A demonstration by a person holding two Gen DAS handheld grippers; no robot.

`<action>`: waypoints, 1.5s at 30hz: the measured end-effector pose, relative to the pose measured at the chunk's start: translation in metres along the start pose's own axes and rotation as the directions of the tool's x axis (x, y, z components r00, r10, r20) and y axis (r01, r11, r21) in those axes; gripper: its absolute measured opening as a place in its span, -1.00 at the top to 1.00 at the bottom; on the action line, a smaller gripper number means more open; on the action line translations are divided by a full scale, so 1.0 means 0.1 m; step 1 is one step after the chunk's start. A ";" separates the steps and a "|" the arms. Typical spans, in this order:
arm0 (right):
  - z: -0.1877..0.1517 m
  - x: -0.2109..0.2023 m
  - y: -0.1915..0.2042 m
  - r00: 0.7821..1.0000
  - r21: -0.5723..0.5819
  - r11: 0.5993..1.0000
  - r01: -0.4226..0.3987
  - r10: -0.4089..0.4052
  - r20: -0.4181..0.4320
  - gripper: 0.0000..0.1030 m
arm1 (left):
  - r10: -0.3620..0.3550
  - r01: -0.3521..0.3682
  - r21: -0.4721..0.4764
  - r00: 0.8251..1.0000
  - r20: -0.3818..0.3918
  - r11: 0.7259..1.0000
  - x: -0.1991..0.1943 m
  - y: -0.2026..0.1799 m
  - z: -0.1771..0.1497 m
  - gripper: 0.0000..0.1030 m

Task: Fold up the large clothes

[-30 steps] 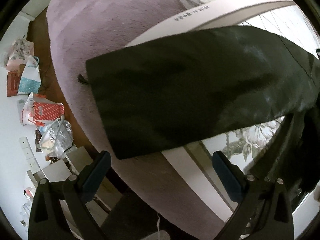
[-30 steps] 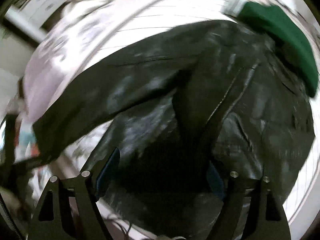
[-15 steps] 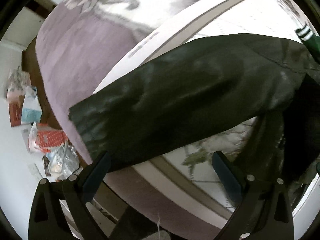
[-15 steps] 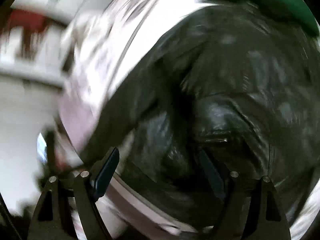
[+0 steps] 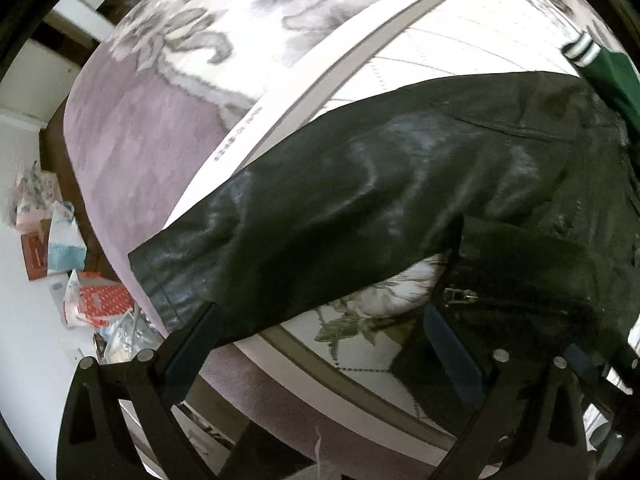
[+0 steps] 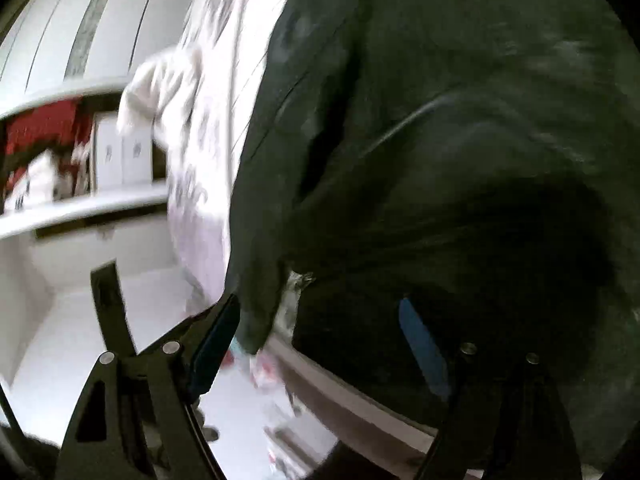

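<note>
A black leather jacket (image 5: 400, 192) lies on the bed, one sleeve stretched toward the left with its cuff (image 5: 160, 276) at the bed's edge. Its zipper pull (image 5: 456, 296) shows at lower right. My left gripper (image 5: 320, 344) is open and empty, just in front of the sleeve and above the bed edge. In the right wrist view the jacket (image 6: 460, 140) fills most of the frame, blurred. My right gripper (image 6: 320, 344) is open, its jaws close over the jacket's lower edge, with nothing clamped between them.
The bed has a flowered white and mauve cover (image 5: 152, 128) with a grey-banded sheet (image 5: 360, 60). A green garment with a striped cuff (image 5: 608, 76) lies at the far right. Bags and boxes (image 5: 92, 300) sit on the floor at left. Shelves (image 6: 60, 152) stand beyond the bed.
My left gripper has moved in toward the sleeve, which now sits lower and nearer. My right gripper has swung left and down along the jacket, bringing the shelves into view.
</note>
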State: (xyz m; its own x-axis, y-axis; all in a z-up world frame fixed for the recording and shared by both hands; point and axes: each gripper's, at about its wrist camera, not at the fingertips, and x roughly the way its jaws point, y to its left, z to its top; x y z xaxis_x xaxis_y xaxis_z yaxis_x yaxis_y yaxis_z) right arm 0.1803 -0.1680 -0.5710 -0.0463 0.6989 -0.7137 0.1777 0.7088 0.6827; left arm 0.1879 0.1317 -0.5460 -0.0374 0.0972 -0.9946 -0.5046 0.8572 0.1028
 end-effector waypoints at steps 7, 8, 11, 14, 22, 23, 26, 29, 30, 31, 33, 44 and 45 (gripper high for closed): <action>-0.11 -0.98 -1.08 0.925 0.370 0.912 0.179 -0.284 0.251 -0.63 | -0.102 0.108 0.067 0.992 -0.079 0.992 0.34 -0.48 0.05 -1.00; -0.11 -1.06 -1.25 0.916 0.415 0.889 0.191 -0.313 0.251 -0.63 | -0.109 0.116 0.067 0.989 -0.097 0.991 0.43 -0.55 0.06 -1.00; -0.05 -1.27 -1.56 0.902 0.472 0.864 0.175 -0.333 0.274 -0.63 | -0.108 0.116 0.087 0.990 -0.092 0.989 0.59 -0.70 0.10 -0.58; 0.07 -1.33 -1.70 0.900 0.450 0.872 0.192 -0.339 0.274 -0.63 | -0.112 0.111 0.135 0.994 -0.001 0.985 0.51 -0.84 0.12 -0.23; 0.18 -1.03 -1.56 0.870 0.466 0.857 0.219 -0.388 0.305 0.67 | -0.133 0.091 0.238 0.977 0.167 0.967 -0.03 -1.07 0.11 1.00; 0.16 -1.07 -1.54 0.865 0.469 0.857 0.213 -0.389 0.317 0.67 | -0.156 0.109 0.242 0.970 0.186 0.964 -0.15 -1.09 0.11 1.00; 0.12 -1.12 -1.46 0.848 0.462 0.865 0.195 -0.385 0.364 0.79 | -0.194 0.131 0.251 0.950 0.246 0.959 -0.45 -1.11 0.23 1.00; 0.05 -1.24 -1.45 0.842 0.463 0.873 0.152 -0.360 0.403 0.81 | -0.219 0.135 0.277 0.930 0.297 0.951 -0.66 -1.19 0.42 1.00; 0.05 -1.25 -1.46 0.837 0.476 0.869 0.139 -0.360 0.412 0.82 | -0.228 0.142 0.284 0.928 0.295 0.948 -0.69 -1.21 0.47 1.00; 0.04 -1.26 -1.48 0.836 0.493 0.859 0.135 -0.366 0.408 0.82 | -0.238 0.157 0.287 0.931 0.276 0.945 -0.70 -1.23 0.53 0.98; 0.07 -1.21 -1.53 0.857 0.530 0.825 0.195 -0.406 0.317 0.70 | -0.209 0.143 0.264 0.948 0.242 0.954 -0.65 -1.19 0.62 0.85; -0.09 -0.57 -0.71 0.984 0.361 0.924 0.126 -0.162 0.072 -0.03 | 0.087 -0.136 0.252 0.976 0.198 0.958 0.25 -0.58 0.28 -0.35; -0.06 -0.49 -0.62 0.987 0.342 0.932 0.121 -0.148 0.055 -0.09 | 0.103 -0.149 0.247 0.976 0.191 0.958 0.32 -0.54 0.26 -0.35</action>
State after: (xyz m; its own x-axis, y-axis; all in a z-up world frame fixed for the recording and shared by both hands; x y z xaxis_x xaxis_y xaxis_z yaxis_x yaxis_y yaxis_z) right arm 0.1658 -0.2454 -0.5774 -0.0185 0.5799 -0.8144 0.4960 0.7126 0.4962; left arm 0.2369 0.1015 -0.5826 0.0764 0.2797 -0.9570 -0.2647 0.9311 0.2510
